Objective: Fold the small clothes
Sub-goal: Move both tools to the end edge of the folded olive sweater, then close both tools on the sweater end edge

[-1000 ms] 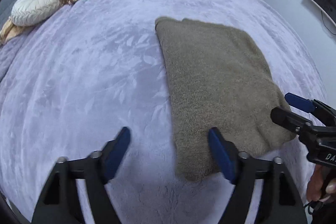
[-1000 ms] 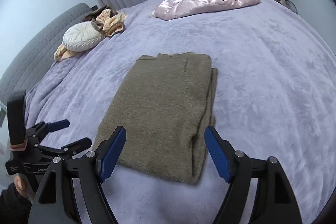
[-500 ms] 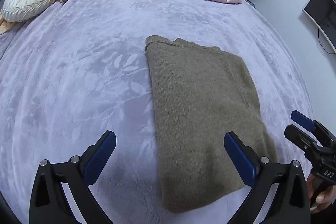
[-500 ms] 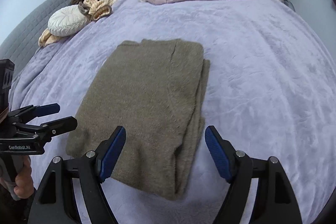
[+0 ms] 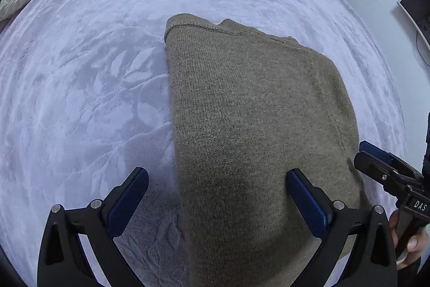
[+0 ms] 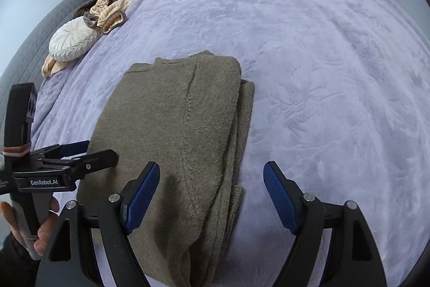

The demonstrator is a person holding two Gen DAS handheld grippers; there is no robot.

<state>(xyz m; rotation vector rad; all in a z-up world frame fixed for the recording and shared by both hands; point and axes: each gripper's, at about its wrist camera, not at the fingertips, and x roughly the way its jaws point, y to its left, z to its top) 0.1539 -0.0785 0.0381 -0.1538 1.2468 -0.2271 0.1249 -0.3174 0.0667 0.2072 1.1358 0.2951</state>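
I am hovering the left gripper [image 5: 217,202] and right gripper [image 6: 212,195], both released, over the near corners of the olive sweater [image 5: 255,125] lying narrow-folded on the bed [image 5: 80,98], aiming to pinch every layer evenly.

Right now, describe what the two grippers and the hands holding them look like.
Each hand-held gripper is black, with two angular fingers, silver screws and ribbed blue pads. The left hand-held gripper reads "GenRobot.AI" in white; the right hand-held gripper shows "DAS". The left hand is bare below a dark sleeve.
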